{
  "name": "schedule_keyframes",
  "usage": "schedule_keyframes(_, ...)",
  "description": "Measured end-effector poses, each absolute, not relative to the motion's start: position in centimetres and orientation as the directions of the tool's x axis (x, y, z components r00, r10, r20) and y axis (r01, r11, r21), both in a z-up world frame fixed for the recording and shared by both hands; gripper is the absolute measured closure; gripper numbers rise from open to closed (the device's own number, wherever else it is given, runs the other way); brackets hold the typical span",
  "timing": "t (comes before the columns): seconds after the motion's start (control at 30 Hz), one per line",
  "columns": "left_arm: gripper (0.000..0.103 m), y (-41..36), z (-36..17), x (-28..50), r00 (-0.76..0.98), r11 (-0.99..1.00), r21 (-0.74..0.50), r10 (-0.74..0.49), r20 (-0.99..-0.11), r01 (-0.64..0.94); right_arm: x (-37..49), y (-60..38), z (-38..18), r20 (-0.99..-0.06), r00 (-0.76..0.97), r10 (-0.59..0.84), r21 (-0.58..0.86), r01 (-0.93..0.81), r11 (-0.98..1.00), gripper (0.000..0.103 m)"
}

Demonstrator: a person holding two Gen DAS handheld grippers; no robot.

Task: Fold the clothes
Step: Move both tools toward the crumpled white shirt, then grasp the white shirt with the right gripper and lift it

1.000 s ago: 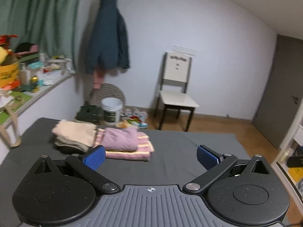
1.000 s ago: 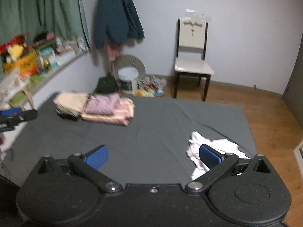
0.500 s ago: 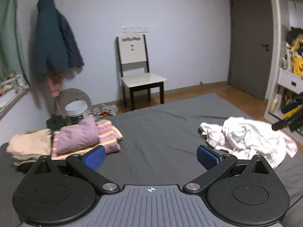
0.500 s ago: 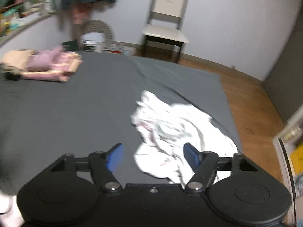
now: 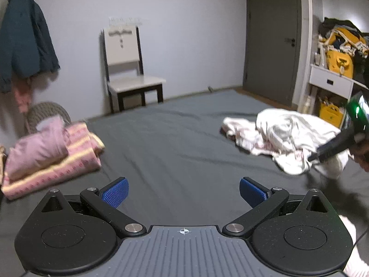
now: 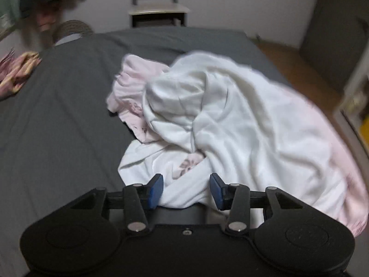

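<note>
the right gripper (image 6: 186, 190) is partly open, its blue pads on both sides of a fold of the crumpled white clothes (image 6: 230, 120), not closed on it. this pile lies at the right of the grey sheet (image 5: 175, 143). the left gripper (image 5: 184, 190) is wide open and empty, above the sheet. folded pink clothes (image 5: 46, 154) lie far left.

A pale wall (image 5: 189, 37) runs behind a chair (image 5: 129, 69) with a light seat and dark legs. A dark teal jacket (image 5: 23, 41) hangs at the left, above a round woven object (image 5: 46, 115). A grey door (image 5: 272, 37) stands closed at the right, beside white shelving (image 5: 332, 83) crammed with yellow bags (image 5: 339, 62). A dark grey sheet (image 5: 180, 138) covers the foreground; wooden floor (image 6: 283, 55) shows beyond it. The light is dim and even.
</note>
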State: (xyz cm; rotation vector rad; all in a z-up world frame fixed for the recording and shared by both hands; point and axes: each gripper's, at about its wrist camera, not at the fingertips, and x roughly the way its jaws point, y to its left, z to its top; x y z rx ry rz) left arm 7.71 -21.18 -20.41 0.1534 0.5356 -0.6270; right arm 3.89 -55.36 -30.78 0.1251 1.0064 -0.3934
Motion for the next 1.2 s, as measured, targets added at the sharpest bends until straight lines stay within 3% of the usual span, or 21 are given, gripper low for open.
schedule_keyframes(0.07,0.0,-20.8,-21.4,8.3,0.655,0.793,-0.061,-0.54,-0.529,0.606,4.1,-54.8,-31.6,-0.857,0.407,-0.317,-0.124,0.433,0.893,0.087)
schedule_keyframes(0.17,0.0,-20.0,-22.6,8.6,0.612,0.769,-0.125,-0.586,-0.531,0.627,3.1,-53.7,-31.4,-0.849,0.399,-0.345,-0.147,0.449,0.881,0.098)
schedule_keyframes(0.43,0.0,-19.0,-23.9,7.8,0.561,0.707,-0.19,-0.671,-0.484,0.682,-1.1,-52.0,-25.5,-0.781,0.564,-0.268,0.025,0.457,0.889,0.1)
schedule_keyframes(0.53,0.0,-19.0,-24.2,7.7,0.545,0.69,-0.211,-0.692,-0.473,0.693,-2.7,-50.8,-22.5,-0.737,0.654,-0.172,0.149,0.405,0.902,0.102)
schedule_keyframes(0.57,0.0,-19.0,-24.4,7.6,0.54,0.684,-0.218,-0.699,-0.469,0.696,-2.7,-50.3,-21.6,-0.722,0.678,-0.135,0.182,0.375,0.909,0.102)
schedule_keyframes(0.63,0.0,-19.0,-24.6,7.5,0.529,0.672,-0.232,-0.713,-0.461,0.703,-2.8,-48.3,-20.3,-0.72,0.674,-0.164,0.115,0.349,0.93,0.102)
schedule_keyframes(0.7,0.0,-18.8,-24.4,7.1,0.529,0.664,-0.231,-0.722,-0.446,0.712,-2.7,-47.4,-20.1,-0.728,0.651,-0.215,0.045,0.359,0.932,0.095)
schedule_keyframes(0.77,0.0,-18.5,-23.8,6.6,0.538,0.665,-0.216,-0.721,-0.437,0.715,-2.3,-47.6,-20.7,-0.737,0.626,-0.255,0.001,0.378,0.926,0.055)
schedule_keyframes(0.87,0.0,-18.0,-23.1,5.9,0.555,0.673,-0.194,-0.712,-0.429,0.714,-1.6,-48.4,-21.9,-0.709,0.617,-0.341,-0.106,0.385,0.917,0.035)
schedule_keyframes(1.13,0.0,-18.1,-23.5,5.8,0.589,0.705,-0.146,-0.673,-0.449,0.694,4.0,-53.5,-27.7,-0.731,0.411,-0.545,-0.368,0.435,0.822,0.037)
schedule_keyframes(1.2,0.0,-18.2,-23.8,5.9,0.593,0.707,-0.135,-0.668,-0.45,0.694,4.4,-54.7,-29.5,-0.759,0.336,-0.557,-0.395,0.441,0.805,0.063)
